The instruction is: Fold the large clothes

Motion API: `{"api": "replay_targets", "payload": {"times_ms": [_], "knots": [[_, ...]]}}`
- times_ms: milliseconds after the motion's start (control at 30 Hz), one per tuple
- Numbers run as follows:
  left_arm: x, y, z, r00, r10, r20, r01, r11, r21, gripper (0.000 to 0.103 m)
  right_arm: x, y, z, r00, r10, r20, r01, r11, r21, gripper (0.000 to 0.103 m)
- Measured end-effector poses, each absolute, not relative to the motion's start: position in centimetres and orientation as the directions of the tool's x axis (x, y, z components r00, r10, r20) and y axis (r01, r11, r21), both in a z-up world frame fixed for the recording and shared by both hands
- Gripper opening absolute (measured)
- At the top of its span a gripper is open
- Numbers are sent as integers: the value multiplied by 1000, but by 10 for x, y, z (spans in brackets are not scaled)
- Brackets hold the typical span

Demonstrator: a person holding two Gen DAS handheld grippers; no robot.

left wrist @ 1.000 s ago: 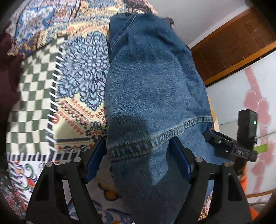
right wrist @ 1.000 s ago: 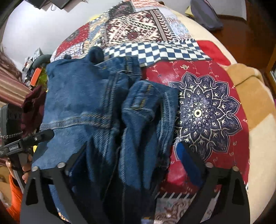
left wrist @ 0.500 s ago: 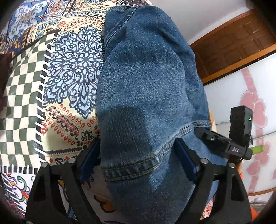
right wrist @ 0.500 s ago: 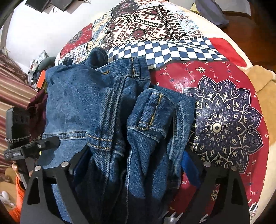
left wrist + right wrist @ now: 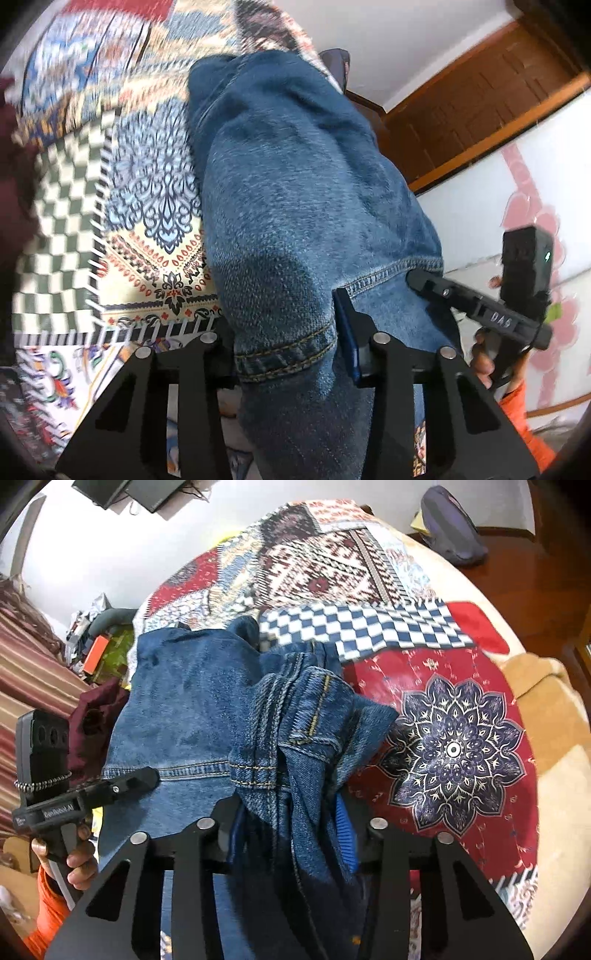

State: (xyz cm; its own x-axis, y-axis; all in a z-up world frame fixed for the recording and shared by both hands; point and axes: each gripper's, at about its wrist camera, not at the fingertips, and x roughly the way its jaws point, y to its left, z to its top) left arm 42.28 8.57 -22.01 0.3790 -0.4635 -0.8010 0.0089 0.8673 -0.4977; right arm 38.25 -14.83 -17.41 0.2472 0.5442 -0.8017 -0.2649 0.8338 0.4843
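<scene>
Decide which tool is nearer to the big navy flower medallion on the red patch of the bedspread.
Right. The right tool, gripping the blue denim jeans, sits just beside the medallion; the left tool holds the jeans' far edge.

The left hand-held gripper [image 5: 286,354] is matte black, its two flat arms cut with triangular openings and fixed by round silver screws, with blue pads on the inner faces. The right hand-held gripper [image 5: 291,834] is built alike. Each handle carries a black box and white lettering. The person wears an orange sleeve [image 5: 44,915].
</scene>
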Motion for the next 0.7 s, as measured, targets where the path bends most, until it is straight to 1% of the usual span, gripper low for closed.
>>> {"api": "replay_targets", "payload": {"times_ms": [200, 400, 533, 700], "knots": [[401, 91, -173, 458, -438, -774, 48, 881, -470, 37, 369, -135, -138, 297, 548, -782, -320, 829, 459, 34], [380, 111, -124, 537, -422, -730, 72, 886, -459, 37, 359, -112, -89, 360, 575, -735, -392, 808, 440, 33], [365, 135, -86, 596, -396, -699, 70, 892, -447, 37, 356, -82, -56, 390, 596, -701, -447, 789, 422, 33], [346, 177, -43, 670, -328, -666, 45, 913, -405, 37, 356, -34, -25, 402, 644, -651, -515, 747, 420, 33]]}}
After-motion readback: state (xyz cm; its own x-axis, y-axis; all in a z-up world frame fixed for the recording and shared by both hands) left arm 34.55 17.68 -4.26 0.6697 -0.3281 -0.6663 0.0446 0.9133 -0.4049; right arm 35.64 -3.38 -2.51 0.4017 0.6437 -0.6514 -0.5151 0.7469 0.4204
